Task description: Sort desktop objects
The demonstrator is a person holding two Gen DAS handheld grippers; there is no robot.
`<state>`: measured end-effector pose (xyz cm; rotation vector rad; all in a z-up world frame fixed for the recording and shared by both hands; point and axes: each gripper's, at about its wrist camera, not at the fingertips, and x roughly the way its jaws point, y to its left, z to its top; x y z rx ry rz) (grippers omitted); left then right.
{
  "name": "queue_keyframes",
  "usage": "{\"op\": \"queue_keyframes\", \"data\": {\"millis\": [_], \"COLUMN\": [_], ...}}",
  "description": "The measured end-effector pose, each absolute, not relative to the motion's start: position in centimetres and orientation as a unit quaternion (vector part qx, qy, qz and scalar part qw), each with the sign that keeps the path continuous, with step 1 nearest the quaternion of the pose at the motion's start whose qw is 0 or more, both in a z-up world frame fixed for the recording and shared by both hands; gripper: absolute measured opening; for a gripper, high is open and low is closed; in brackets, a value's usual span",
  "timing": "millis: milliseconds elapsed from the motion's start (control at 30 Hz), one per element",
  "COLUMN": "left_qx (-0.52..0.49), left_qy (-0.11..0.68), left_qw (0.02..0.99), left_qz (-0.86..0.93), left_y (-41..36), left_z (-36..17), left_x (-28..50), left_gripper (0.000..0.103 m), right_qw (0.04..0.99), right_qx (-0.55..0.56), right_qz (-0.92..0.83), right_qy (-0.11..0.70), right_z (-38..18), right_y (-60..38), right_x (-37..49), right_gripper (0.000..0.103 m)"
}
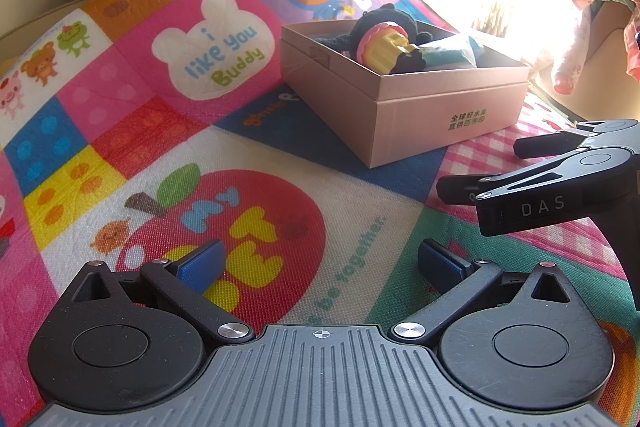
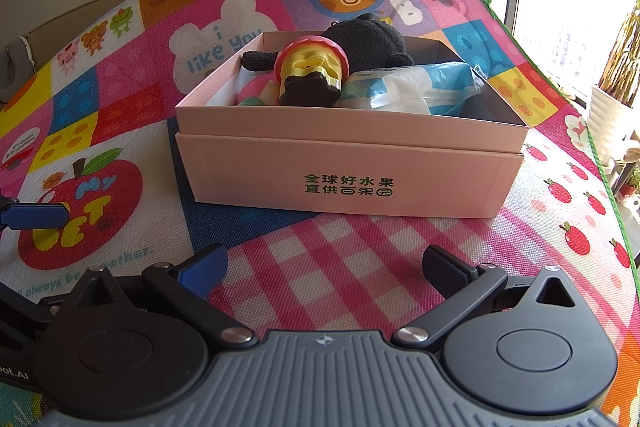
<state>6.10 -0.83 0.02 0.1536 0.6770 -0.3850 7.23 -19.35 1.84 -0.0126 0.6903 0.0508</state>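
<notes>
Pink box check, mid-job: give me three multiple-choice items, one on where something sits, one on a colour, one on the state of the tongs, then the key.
1. Where is the black plush toy?
A. Inside the pink box
B. On the play mat beside the box
C. Held in the right tongs

2. What colour is the printing on the box's front wall?
A. Red
B. Green
C. Black

3. How do the left tongs stand?
A. Shut on the plush toy
B. Shut, holding nothing
C. Open, holding nothing

Key: 1 A, the toy lies behind the box's walls among the other contents; 2 B, the characters on the front read green; 3 C, the blue pads stand wide apart with only mat between them.
</notes>
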Motion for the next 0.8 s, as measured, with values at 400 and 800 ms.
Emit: {"op": "queue_keyframes", "data": {"millis": [400,800], "left_qx": [0.065,0.041], "left_qy": [0.372,0.365], "left_qw": [0.914,0.921], "left_qz": [-0.15,-0.132], "left_y": [-1.44,-1.18], "left_z": [0.7,0.63], "left_x": [6.36,5.75], "left_gripper": [0.103,0.103], "right_qw": [0.941,0.941], "right_qx": [-0.006,-0.006], "right_qz": [0.025,0.025], "right_qy": [0.338,0.338], "right_z": [1.82,1.84], "right_y": [-19.38,-19.4], "right_x": [7.3,7.31], "right_gripper": [0.103,0.103]}}
